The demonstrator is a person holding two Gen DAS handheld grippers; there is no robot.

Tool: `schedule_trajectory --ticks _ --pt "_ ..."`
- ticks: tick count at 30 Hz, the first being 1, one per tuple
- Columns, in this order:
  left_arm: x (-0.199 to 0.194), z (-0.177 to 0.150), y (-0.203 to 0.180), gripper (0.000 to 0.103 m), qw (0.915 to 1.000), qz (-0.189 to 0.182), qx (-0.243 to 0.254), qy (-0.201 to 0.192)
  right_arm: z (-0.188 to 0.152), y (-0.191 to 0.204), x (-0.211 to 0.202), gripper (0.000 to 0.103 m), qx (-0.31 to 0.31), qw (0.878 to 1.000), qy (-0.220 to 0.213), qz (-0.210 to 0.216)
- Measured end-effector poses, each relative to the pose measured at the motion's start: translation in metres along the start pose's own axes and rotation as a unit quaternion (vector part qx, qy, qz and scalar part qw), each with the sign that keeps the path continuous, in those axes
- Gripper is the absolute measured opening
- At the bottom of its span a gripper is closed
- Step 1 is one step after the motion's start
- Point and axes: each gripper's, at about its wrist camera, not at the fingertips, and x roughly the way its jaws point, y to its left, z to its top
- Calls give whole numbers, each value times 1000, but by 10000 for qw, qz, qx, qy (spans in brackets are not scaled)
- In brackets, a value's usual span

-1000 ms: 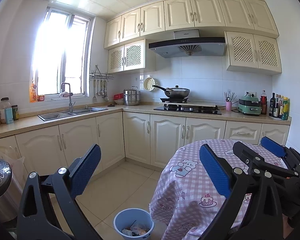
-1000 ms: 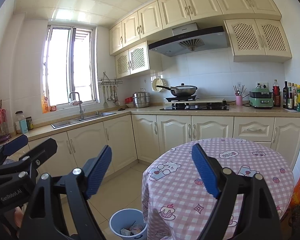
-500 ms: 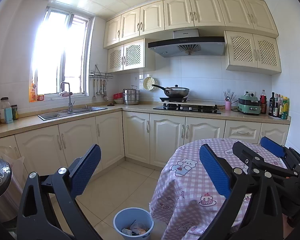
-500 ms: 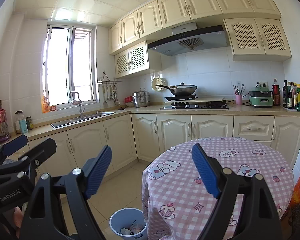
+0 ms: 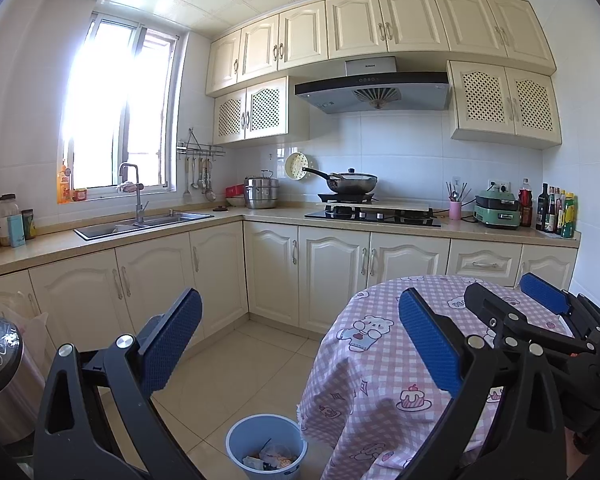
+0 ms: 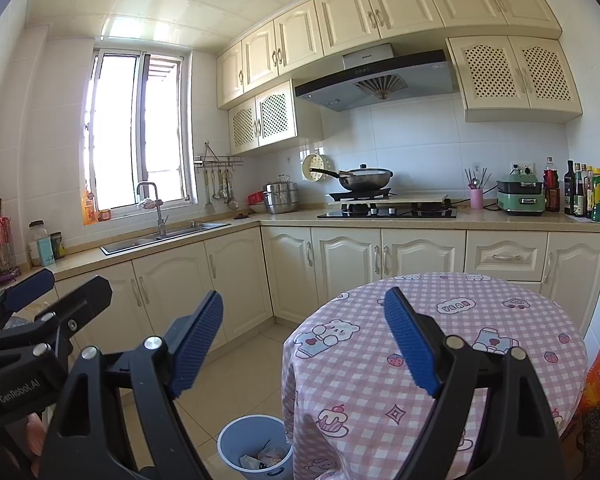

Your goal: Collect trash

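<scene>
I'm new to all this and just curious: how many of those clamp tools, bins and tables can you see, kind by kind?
Grippers: 2, the left gripper and the right gripper, both open and empty
Blue bin: 1, on the floor, with trash inside
Round table: 1
Total: 4
</scene>
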Motion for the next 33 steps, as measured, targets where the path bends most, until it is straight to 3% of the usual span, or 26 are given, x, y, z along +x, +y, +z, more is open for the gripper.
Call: schedule_trajectory --ticks 33 --pt "0 1 0 95 10000 -31 5 29 -7 -3 -2 82 -11 10000 14 -39"
